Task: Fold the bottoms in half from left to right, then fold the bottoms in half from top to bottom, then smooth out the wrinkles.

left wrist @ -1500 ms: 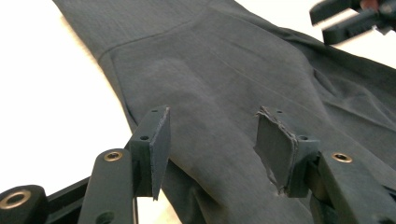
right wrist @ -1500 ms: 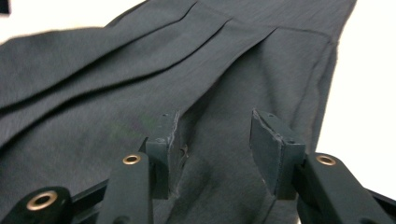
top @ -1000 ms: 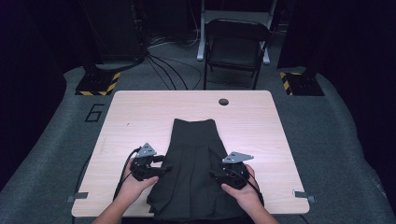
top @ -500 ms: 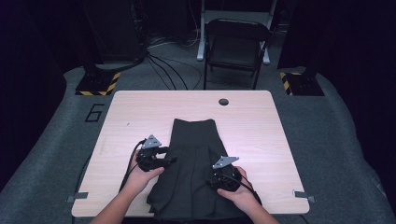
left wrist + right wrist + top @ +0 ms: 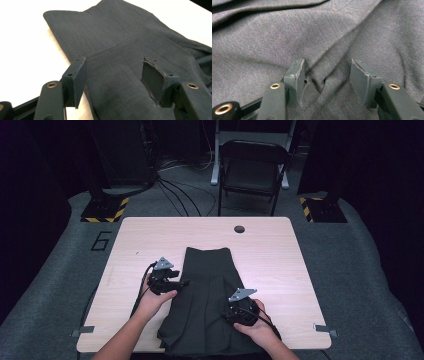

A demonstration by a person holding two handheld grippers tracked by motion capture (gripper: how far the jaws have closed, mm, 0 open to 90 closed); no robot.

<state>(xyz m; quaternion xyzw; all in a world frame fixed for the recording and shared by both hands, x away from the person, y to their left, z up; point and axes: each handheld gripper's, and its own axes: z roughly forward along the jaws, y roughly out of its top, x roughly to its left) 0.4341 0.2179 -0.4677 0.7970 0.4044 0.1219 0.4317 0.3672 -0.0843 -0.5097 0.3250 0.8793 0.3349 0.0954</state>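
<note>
A: What does the wooden table [image 5: 280, 265] carry?

B: A dark pleated skirt [image 5: 207, 305] lies flat down its middle, waistband toward the far edge and hem hanging over the near edge. It is spread out, most likely so it can be smoothed or folded.

A: And the left gripper [image 5: 181, 283]?

B: It sits at the skirt's left edge, a little below the waistband, pointing across the cloth. In the left gripper view [image 5: 113, 80] the jaws stand wide and have just been opening; the skirt lies under and ahead of them, with bare table just off the left pad. Nothing is pinched between the pads. The spot looks chosen so the jaws straddle the side seam, ready to take the edge.

A: The right gripper [image 5: 231, 316]?

B: It is low on the skirt's right half, close to the hem, with the hand pressing it down toward the fabric. In the right gripper view [image 5: 327, 80] the jaws are partly open and a raised fold of cloth runs up between them. The left pad touches that fold; the right pad stands clear, so it is not clamped yet.

A: Why there?

B: Probably to gather a pleat while the other claw handles the edge.
</note>
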